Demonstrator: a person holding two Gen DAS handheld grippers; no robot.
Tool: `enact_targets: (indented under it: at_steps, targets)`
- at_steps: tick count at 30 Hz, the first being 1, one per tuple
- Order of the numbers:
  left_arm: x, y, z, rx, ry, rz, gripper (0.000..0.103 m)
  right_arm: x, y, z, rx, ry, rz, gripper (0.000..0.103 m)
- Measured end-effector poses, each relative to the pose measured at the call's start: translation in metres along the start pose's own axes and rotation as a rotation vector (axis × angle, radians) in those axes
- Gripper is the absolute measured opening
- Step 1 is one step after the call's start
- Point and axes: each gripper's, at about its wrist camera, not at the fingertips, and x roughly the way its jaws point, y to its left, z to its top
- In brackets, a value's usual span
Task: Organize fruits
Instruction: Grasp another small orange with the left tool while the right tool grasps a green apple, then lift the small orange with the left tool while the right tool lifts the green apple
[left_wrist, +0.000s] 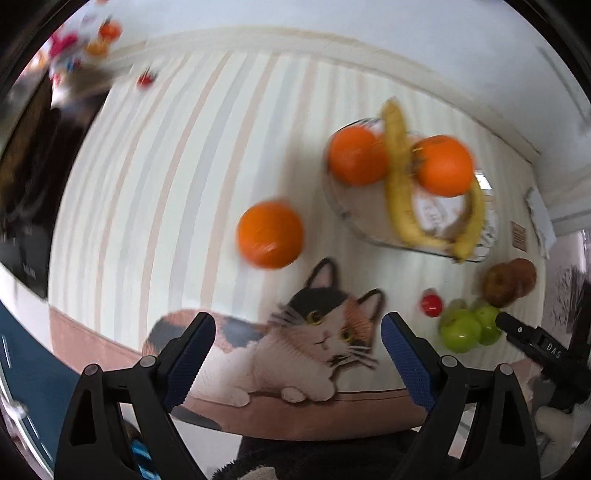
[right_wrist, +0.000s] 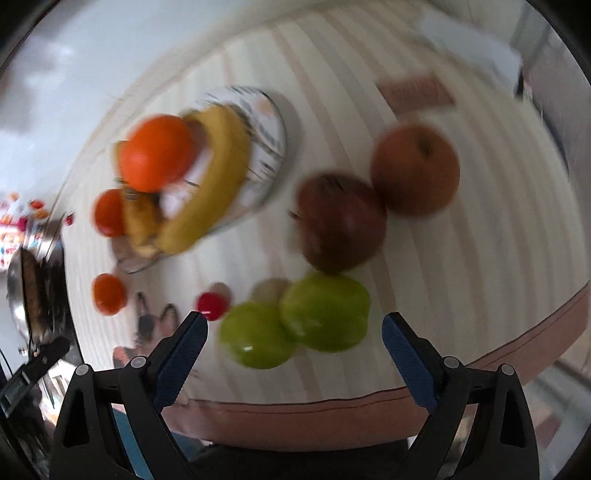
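Left tool (left_wrist: 298, 325) wide, holds nothing. Loose orange (left_wrist: 270, 234) at 11 o'clock from it, on table (left_wrist: 147, 184); may roll if bumped. Bowl (left_wrist: 354, 214) at 1 o'clock, bananas (left_wrist: 397, 177) hang over rim. Right tool (right_wrist: 294, 325) wide, holds nothing, green apples (right_wrist: 325, 312) just ahead. Table edge close; apples could roll off. Open room at 10 o'clock.

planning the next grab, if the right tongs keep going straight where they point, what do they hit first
Probably the pair of green apples lying just ahead between the open right tongs; the red apples lie beyond. Blur makes depth uncertain.
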Motion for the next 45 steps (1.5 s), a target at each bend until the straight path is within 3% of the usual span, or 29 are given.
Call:
enact_targets:
  at_steps: [8, 14, 20, 21, 23, 25, 29, 32, 45]
  targets:
    - [0.023, 0.026, 0.014, -0.091, 0.001, -0.001, 0.092, 0.025, -0.008, 0.000, 0.051, -0.002, 0.033, 0.091]
    - [0.050, 0.030, 0.047, -0.098, 0.029, 0.012, 0.092, 0.027, -0.015, 0.004, 0.083, -0.006, 0.060, 0.089]
    - [0.084, 0.024, 0.067, -0.073, 0.088, 0.034, 0.092, 0.023, -0.027, 0.005, 0.098, -0.013, 0.060, 0.081]
    - [0.088, 0.024, 0.069, -0.077, 0.090, 0.035, 0.089, 0.023, -0.028, 0.005, 0.103, -0.013, 0.063, 0.080]
    - [0.095, 0.024, 0.071, -0.082, 0.100, 0.015, 0.065, 0.021, -0.031, 0.005, 0.106, -0.011, 0.066, 0.079]
    - [0.096, 0.024, 0.071, -0.088, 0.098, 0.005, 0.062, 0.021, -0.032, 0.005, 0.109, -0.009, 0.068, 0.078]
    - [0.094, 0.021, 0.067, -0.068, 0.063, 0.030, 0.061, 0.026, -0.029, 0.004, 0.105, -0.004, 0.062, 0.076]
    - [0.092, 0.018, 0.059, -0.057, 0.066, 0.034, 0.061, 0.027, -0.031, 0.002, 0.108, -0.023, 0.056, 0.067]
    - [0.097, -0.010, -0.012, 0.046, 0.136, -0.006, 0.061, 0.025, -0.033, -0.021, -0.006, 0.009, 0.017, 0.067]
